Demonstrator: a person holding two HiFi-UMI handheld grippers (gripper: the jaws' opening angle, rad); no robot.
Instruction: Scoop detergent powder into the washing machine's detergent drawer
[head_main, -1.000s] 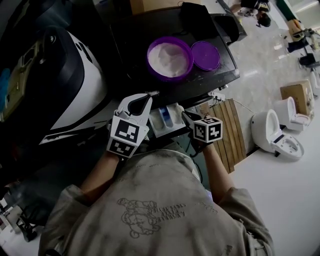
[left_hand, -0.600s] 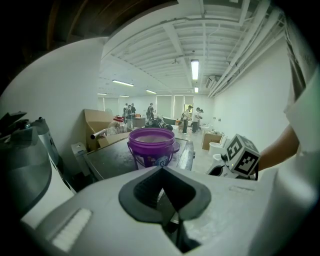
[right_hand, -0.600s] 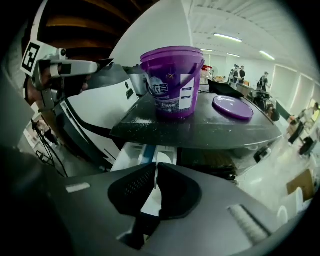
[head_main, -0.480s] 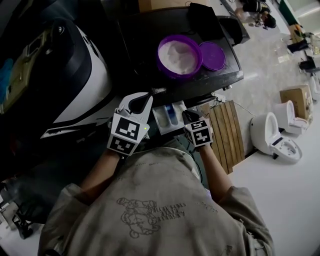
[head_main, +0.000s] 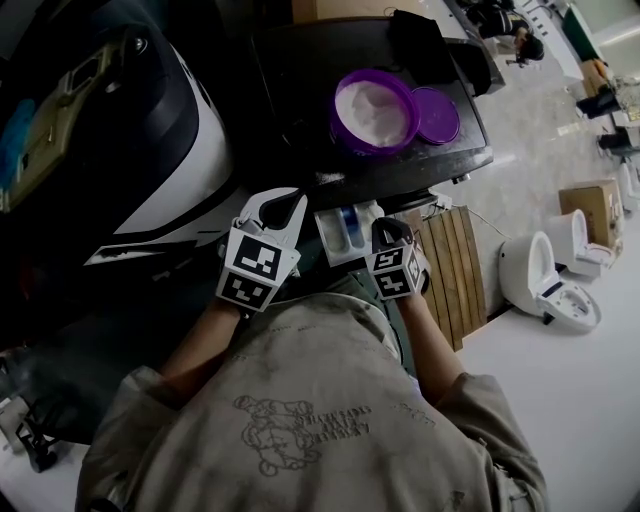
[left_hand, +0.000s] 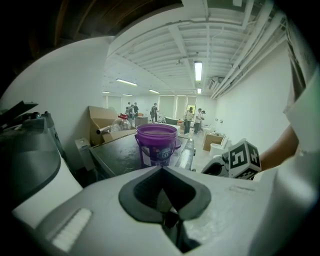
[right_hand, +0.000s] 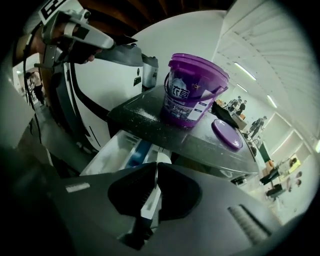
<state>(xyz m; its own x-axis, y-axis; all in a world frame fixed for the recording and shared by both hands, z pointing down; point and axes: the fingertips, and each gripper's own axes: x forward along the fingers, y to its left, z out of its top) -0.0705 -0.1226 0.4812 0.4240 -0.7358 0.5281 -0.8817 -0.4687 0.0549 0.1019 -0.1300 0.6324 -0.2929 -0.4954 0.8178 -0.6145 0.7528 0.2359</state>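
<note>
Pulled-out white plastic detergent drawer (right_hand: 112, 150), blue mid-compartment, lies just beyond right gripper's (right_hand: 156, 164) closed jaws; left gripper's (left_hand: 163, 167) 2 jaws closed.

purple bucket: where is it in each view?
Head view: purple bucket top centre-right, open, white powder visible.
Left gripper view: purple bucket dead centre.
Right gripper view: purple bucket upper centre.
Shared landmark: the dark machine top it stands on.
</note>
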